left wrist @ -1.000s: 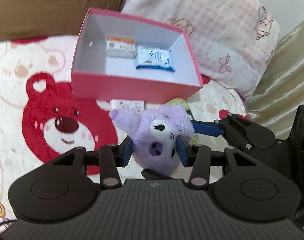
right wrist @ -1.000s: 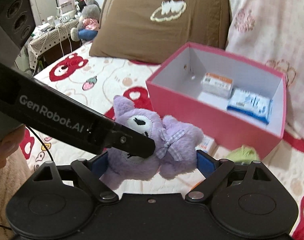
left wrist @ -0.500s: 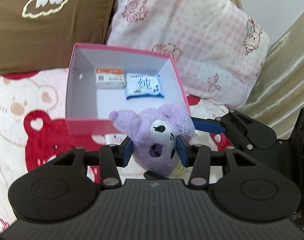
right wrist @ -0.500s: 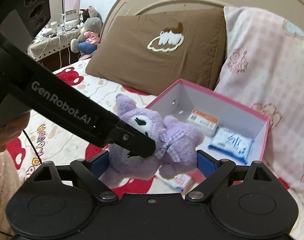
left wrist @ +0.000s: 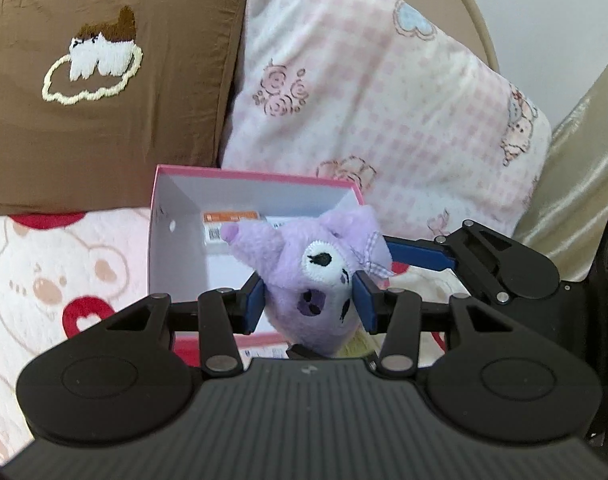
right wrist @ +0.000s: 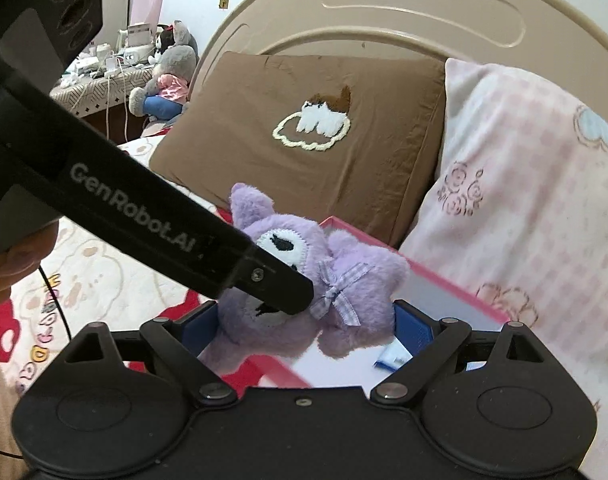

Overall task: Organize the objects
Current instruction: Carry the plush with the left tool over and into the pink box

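Observation:
A purple plush toy (left wrist: 304, 264) with a checked bow is held between both grippers, above the near edge of an open pink box (left wrist: 175, 240). My left gripper (left wrist: 310, 300) is shut on the toy's head. My right gripper (right wrist: 304, 330) is shut on the same toy (right wrist: 344, 280) from the other side. The left gripper's arm crosses the right wrist view in front of the toy. Inside the box lie an orange-topped carton (left wrist: 229, 222) and a blue-and-white packet (right wrist: 392, 358), both partly hidden by the toy.
The box sits on a bear-print blanket (left wrist: 55, 272). A brown pillow (left wrist: 103, 100) and a pink checked pillow (left wrist: 384, 120) lean on the headboard (right wrist: 384, 12) behind it. A small carton (left wrist: 263, 352) lies in front of the box. A person's hand (right wrist: 19, 256) shows at left.
Both grippers have lifted the plush toy and carried it toward the box; it now hangs over the box's near edge. Both views have tilted up toward the pillows.

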Tool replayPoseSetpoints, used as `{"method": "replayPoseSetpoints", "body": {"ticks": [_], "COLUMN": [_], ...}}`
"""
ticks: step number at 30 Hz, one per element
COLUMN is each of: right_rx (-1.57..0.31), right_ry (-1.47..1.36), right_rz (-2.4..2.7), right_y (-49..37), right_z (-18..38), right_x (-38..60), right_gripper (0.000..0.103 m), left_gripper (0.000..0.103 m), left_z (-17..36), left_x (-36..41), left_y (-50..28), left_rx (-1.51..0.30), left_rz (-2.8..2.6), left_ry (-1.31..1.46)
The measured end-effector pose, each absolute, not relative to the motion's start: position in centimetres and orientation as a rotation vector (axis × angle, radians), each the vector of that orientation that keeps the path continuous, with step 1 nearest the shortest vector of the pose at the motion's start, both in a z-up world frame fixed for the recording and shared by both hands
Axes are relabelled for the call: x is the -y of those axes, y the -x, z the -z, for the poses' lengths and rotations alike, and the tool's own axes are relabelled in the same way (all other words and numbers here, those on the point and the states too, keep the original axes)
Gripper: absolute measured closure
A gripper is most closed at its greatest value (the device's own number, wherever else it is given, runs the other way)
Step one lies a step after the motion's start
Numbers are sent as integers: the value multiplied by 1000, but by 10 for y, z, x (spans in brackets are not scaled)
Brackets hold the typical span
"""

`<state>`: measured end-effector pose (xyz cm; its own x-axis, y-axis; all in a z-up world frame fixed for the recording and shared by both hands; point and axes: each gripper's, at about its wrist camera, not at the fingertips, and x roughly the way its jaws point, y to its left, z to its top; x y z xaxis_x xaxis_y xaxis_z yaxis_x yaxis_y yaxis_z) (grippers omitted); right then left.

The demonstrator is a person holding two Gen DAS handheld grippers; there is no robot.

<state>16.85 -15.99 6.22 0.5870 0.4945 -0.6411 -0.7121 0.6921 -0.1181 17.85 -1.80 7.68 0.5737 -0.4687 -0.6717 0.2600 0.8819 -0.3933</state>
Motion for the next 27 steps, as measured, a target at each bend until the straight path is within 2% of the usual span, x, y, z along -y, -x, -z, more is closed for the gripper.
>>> {"method": "replayPoseSetpoints", "body": {"ticks": [9,27], "right_rx": [-731,-876], "right_ry": [240,164], "right_rz": [-722,-731], "right_y": [-229,-269], "right_z": [-47,20], "right_x": [159,159], "right_gripper": [9,9], "left_gripper": [58,58], "left_z": [-48,33], "left_x": [19,16], "left_y": [-212,-260], "left_rx": [-839,-961], "left_rz": [407,444], "left_ry": [297,330]}}
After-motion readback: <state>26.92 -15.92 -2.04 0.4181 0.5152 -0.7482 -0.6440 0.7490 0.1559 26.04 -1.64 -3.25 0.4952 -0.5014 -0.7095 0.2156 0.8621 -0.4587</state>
